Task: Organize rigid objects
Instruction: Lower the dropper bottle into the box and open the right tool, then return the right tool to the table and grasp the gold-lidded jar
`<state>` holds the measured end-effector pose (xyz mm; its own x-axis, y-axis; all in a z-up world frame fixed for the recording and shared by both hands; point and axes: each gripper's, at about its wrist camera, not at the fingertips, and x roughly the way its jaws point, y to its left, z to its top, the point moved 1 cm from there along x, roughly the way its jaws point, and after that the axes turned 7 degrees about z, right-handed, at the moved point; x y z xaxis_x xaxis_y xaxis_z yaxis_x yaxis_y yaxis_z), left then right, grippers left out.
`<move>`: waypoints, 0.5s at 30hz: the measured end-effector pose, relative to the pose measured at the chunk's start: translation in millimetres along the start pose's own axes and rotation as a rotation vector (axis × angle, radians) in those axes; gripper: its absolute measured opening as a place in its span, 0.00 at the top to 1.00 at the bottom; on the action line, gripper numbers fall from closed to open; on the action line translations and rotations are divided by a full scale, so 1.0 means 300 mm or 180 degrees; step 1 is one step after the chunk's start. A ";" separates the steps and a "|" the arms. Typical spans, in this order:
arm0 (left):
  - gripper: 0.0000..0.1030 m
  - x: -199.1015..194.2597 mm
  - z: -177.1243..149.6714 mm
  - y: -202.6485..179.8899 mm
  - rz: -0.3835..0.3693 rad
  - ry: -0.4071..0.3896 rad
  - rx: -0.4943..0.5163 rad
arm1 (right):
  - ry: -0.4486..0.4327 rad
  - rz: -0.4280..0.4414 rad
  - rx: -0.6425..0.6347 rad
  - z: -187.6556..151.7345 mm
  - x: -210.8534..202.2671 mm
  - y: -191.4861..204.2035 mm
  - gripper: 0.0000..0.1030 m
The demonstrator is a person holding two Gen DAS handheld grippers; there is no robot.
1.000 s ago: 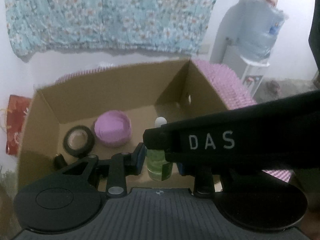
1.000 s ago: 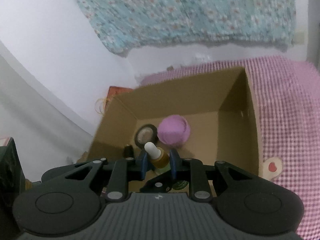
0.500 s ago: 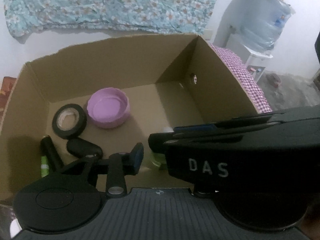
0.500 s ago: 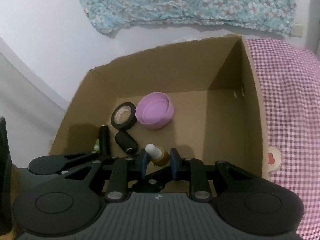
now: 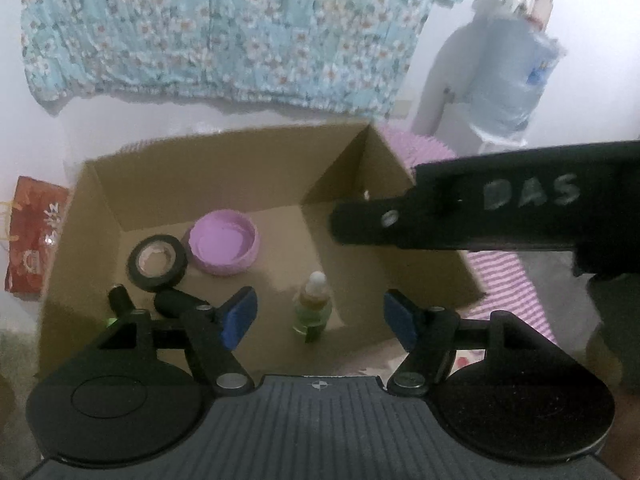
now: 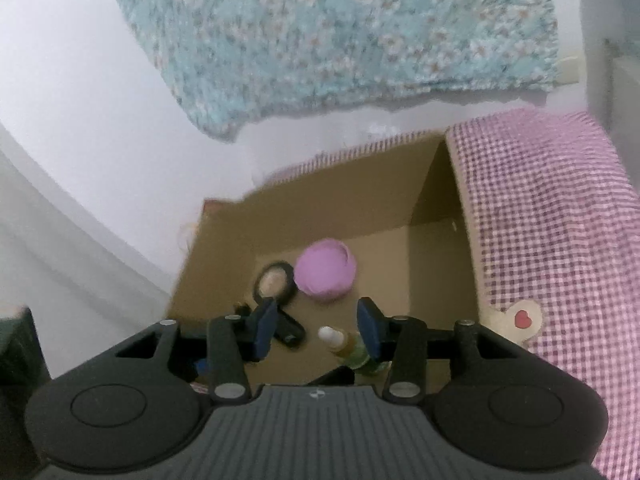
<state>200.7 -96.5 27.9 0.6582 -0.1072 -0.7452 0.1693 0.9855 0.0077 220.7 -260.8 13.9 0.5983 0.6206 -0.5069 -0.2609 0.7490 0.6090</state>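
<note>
A green bottle (image 5: 314,316) and an amber dropper bottle (image 5: 316,296) with a white cap rest together on the floor of the cardboard box (image 5: 224,176). My left gripper (image 5: 320,318) hangs above them, its jaws opening, and neither pad touches them. From the right wrist view the dropper bottle (image 6: 340,338) and green bottle (image 6: 366,362) sit below my right gripper (image 6: 317,327). Its jaws are opening too, with the bottles close by the right-hand pad but loose.
The box also holds a purple lid (image 5: 224,244), a black tape roll (image 5: 157,258), a black oblong thing (image 5: 176,302) and a dark cylinder (image 5: 118,298). Pink checked cloth (image 6: 552,220) lies right of the box, a red bag (image 5: 34,228) left, a water jug (image 5: 508,80) behind.
Both grippers dipped into the box, then drew back up. Their jaws opened and let go of the green bottle and the dropper bottle, which now rest on the box floor.
</note>
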 end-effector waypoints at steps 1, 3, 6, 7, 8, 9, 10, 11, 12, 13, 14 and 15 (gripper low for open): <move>0.29 -0.033 -0.005 -0.002 -0.0018 -0.0058 0.0002 | -0.0080 0.0012 0.0009 -0.006 -0.033 0.011 0.50; 0.28 -0.095 -0.017 -0.007 -0.0053 -0.0152 0.0029 | -0.0216 0.0015 0.0037 -0.025 -0.096 0.032 0.48; 0.26 -0.189 -0.050 -0.014 -0.0105 -0.0269 0.0068 | -0.0406 -0.0003 0.0061 -0.075 -0.199 0.064 0.47; 0.25 -0.220 -0.066 -0.015 -0.0124 -0.0294 0.0072 | -0.0436 -0.0019 0.0068 -0.093 -0.223 0.072 0.47; 0.25 -0.246 -0.082 -0.015 -0.0143 -0.0305 0.0075 | -0.0458 -0.0043 0.0086 -0.115 -0.245 0.078 0.47; 0.25 -0.269 -0.098 -0.015 -0.0157 -0.0313 0.0083 | -0.0473 -0.0062 0.0109 -0.135 -0.263 0.084 0.47; 0.25 -0.289 -0.116 -0.013 -0.0156 -0.0317 0.0087 | -0.0485 -0.0070 0.0135 -0.160 -0.281 0.089 0.47; 0.25 -0.304 -0.132 -0.013 -0.0152 -0.0316 0.0091 | -0.0496 -0.0070 0.0160 -0.185 -0.294 0.091 0.47; 0.25 -0.319 -0.154 -0.009 -0.0152 -0.0307 0.0094 | -0.0501 -0.0067 0.0192 -0.209 -0.305 0.090 0.47; 0.25 -0.330 -0.174 -0.005 -0.0151 -0.0291 0.0100 | -0.0490 -0.0061 0.0233 -0.237 -0.313 0.088 0.47; 0.25 -0.339 -0.192 -0.002 -0.0146 -0.0274 0.0115 | -0.0477 -0.0051 0.0284 -0.261 -0.317 0.085 0.47; 0.25 -0.345 -0.213 0.001 -0.0126 -0.0253 0.0138 | -0.0457 -0.0036 0.0345 -0.286 -0.319 0.078 0.47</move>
<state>85.7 -76.9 62.3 0.7061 -0.1578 -0.6903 0.2269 0.9739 0.0094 92.5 -282.7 24.4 0.7049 0.5668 -0.4265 -0.1750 0.7216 0.6698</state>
